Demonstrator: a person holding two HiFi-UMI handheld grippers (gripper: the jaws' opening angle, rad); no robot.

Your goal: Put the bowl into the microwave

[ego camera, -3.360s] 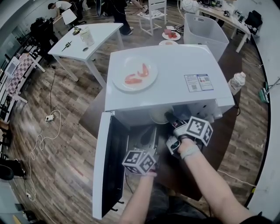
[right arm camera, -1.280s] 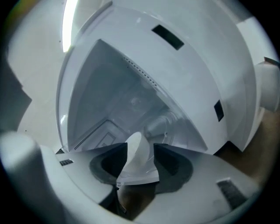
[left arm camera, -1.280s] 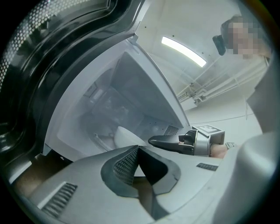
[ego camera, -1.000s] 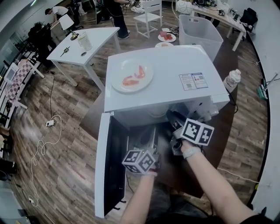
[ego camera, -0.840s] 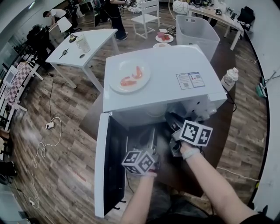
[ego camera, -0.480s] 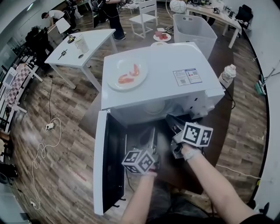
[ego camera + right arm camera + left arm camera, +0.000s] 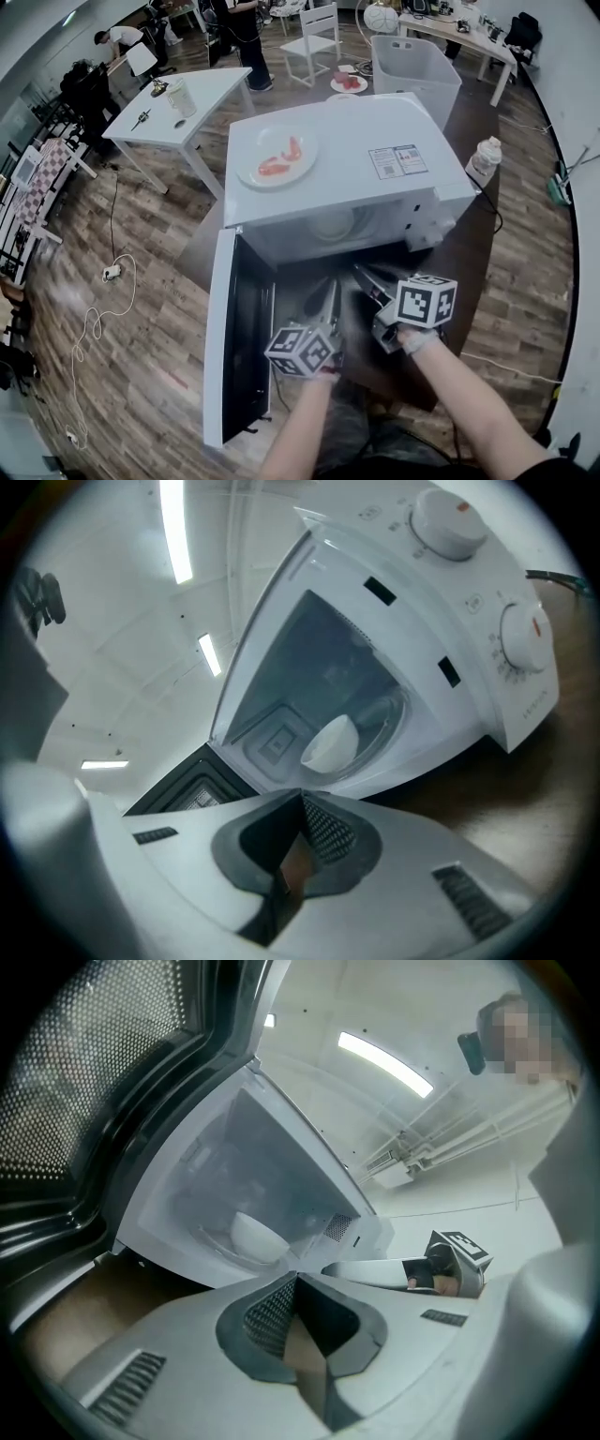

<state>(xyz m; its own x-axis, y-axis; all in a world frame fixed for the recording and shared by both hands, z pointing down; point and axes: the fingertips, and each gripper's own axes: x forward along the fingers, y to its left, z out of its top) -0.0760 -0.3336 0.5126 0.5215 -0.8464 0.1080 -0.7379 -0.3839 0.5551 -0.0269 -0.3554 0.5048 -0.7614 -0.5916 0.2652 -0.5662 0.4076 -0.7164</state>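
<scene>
- Compared with a few seconds back, the right gripper (image 7: 302, 799) is no longer reaching into the microwave (image 7: 347, 169). It is now hanging just in front of the microwave's opening.
- Its jaws, spread a second ago, are now pressing together with nothing between them.
- The bowl (image 7: 330, 742) is sitting inside the microwave on the round glass tray, apart from both grippers.
- The left gripper (image 7: 296, 1281) is hovering in front of the microwave much as before. Its jaws are pressing together on nothing and pointing toward the cavity.
- The microwave's door (image 7: 239, 347) is standing wide open at the cavity's left side, reaching out toward the person beside the left gripper.
- A white plate (image 7: 278, 157) with red food pieces is resting on top of the microwave.
- Two control knobs (image 7: 450, 522) are showing on the microwave's front, right of the cavity.
- A plastic bottle (image 7: 483, 161) is standing on the brown table just right of the microwave.
- A clear bin (image 7: 417, 66) is sitting behind the microwave, and a white table (image 7: 183, 103) is standing off behind its left corner.
</scene>
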